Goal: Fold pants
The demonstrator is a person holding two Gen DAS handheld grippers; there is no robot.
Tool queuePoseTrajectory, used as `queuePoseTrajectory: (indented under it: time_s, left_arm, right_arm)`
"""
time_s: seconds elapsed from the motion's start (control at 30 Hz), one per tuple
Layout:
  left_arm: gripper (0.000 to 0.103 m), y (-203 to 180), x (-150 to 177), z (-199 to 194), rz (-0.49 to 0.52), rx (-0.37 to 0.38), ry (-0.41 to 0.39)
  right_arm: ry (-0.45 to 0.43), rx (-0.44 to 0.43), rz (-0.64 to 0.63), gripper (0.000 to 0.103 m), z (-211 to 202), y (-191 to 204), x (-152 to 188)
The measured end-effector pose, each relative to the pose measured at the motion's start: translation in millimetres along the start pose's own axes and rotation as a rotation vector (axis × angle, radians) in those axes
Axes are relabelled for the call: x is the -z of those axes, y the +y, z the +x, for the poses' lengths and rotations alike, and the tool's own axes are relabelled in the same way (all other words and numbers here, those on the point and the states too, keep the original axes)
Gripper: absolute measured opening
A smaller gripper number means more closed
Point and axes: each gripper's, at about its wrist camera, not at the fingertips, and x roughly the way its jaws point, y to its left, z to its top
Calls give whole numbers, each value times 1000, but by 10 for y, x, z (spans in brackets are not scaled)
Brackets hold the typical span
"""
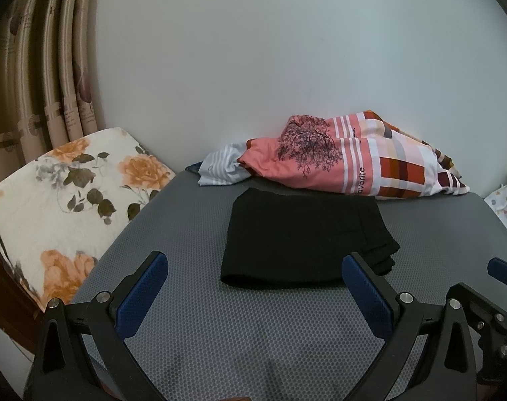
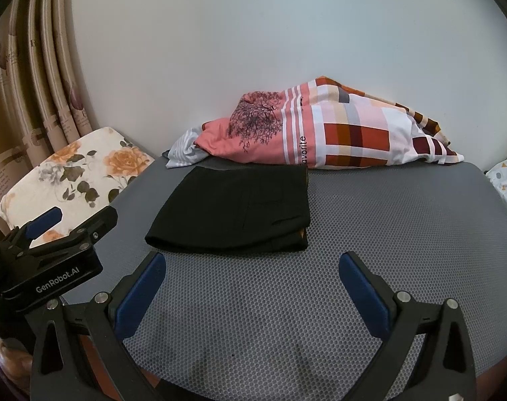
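Two grippers, both spread wide w/ nothing between the blue pads: left gripper point(image 1: 255, 279) and right gripper point(image 2: 252, 279) hover over the near part of the grey mat point(image 2: 403, 220), clear of the cloth. Black pants point(image 1: 296, 237) lie on the mat's middle-far area, already folded into a compact rectangle, far edge just beside the patterned pillow point(image 2: 337, 130) by the wall. Floral cushion point(image 1: 69, 193) sits off to the left.

Risks, imo: the stack's right edge shows loose layered ends, so a one-sided pinch or drag could peel the top layer & undo the fold. Black on dark grey also makes edges hard to read, so a grab could miss a layer. Pushing far-ward could bunch the fabric into the pillow.

Writing: "GenRobot.AI" on the left gripper's body in the right-wrist view; "favorite" along the pillow's stripe. Curtain point(image 2: 36, 77) has script, too small to read.
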Motion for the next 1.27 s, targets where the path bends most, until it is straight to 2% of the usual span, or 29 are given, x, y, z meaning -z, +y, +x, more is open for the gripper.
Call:
queuePoseTrajectory:
  time_s: [0.63,0.93,1.07,1.13,1.27]
  left_arm:
    - [103,-3,57,41,3,5,10]
    - [103,35,73,160,-7,25,58]
    - [103,52,22,158,8,2,38]
    - [103,43,-19,143,17,-15,7]
    - [103,52,-74,105,15,-8,-4]
  right_arm:
    - [8,-1,-1,103,25,5,3]
    - [20,-9,-2,103,28,-21,60]
    - [35,-13,0,103,33,-85,107]
    - [44,-16,-2,103,140,-54,9]
    - [46,-19,0,103,156,-52,-14]
